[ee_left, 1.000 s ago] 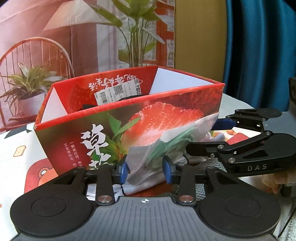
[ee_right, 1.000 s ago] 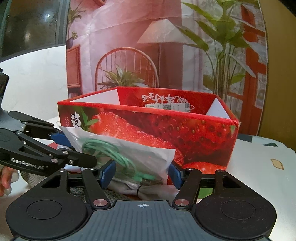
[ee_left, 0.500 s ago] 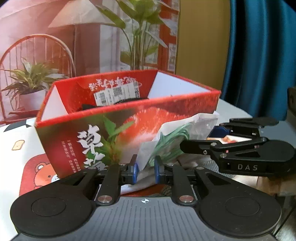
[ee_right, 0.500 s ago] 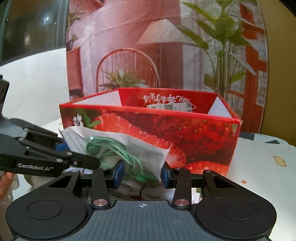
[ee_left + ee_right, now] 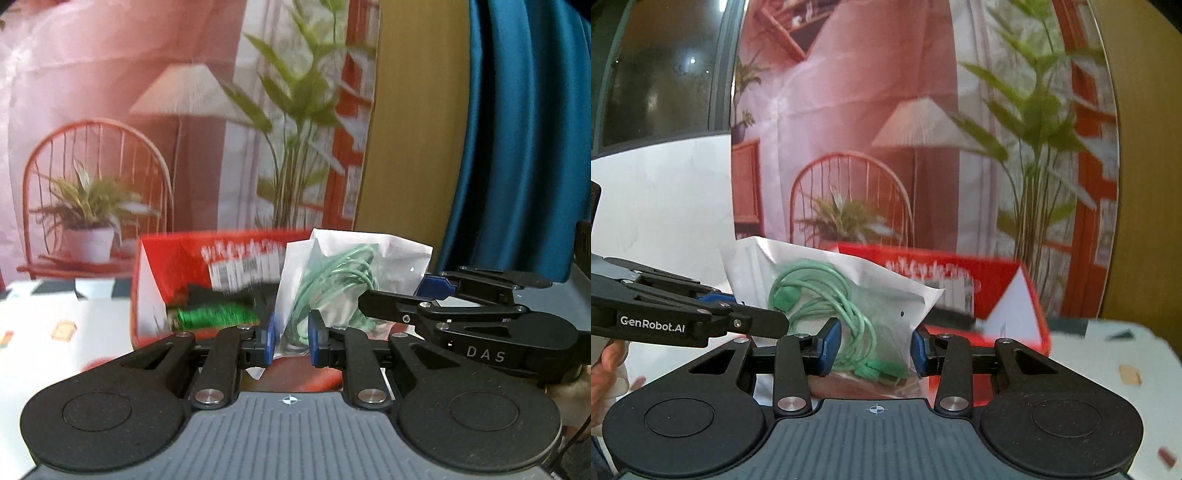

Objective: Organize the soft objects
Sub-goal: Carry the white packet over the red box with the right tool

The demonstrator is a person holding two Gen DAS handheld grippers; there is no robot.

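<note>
A clear plastic bag [image 5: 332, 280] holding a coiled mint-green cable hangs in the air between both grippers. My left gripper [image 5: 291, 338] is shut on the bag's lower edge. My right gripper [image 5: 875, 347] is shut on the same bag [image 5: 831, 291], with the cable between its blue pads. Each gripper shows in the other's view: the right gripper [image 5: 397, 291] comes in from the right, the left gripper [image 5: 750, 310] from the left. Behind and below the bag stands the open red strawberry box [image 5: 177, 258] [image 5: 1008, 280]. Inside it lie a green bundle [image 5: 214, 315] and something black.
The box stands on a white tablecloth [image 5: 55, 332] with small cartoon prints. A printed backdrop [image 5: 147, 129] of a chair, lamp and plants hangs behind it. A blue curtain [image 5: 517, 147] hangs at the right. A person's hand [image 5: 609, 365] holds the left gripper.
Both grippers closed on the bag, which lay against the box's front. They have lifted it above the box's rim. The box now sits lower in both views.
</note>
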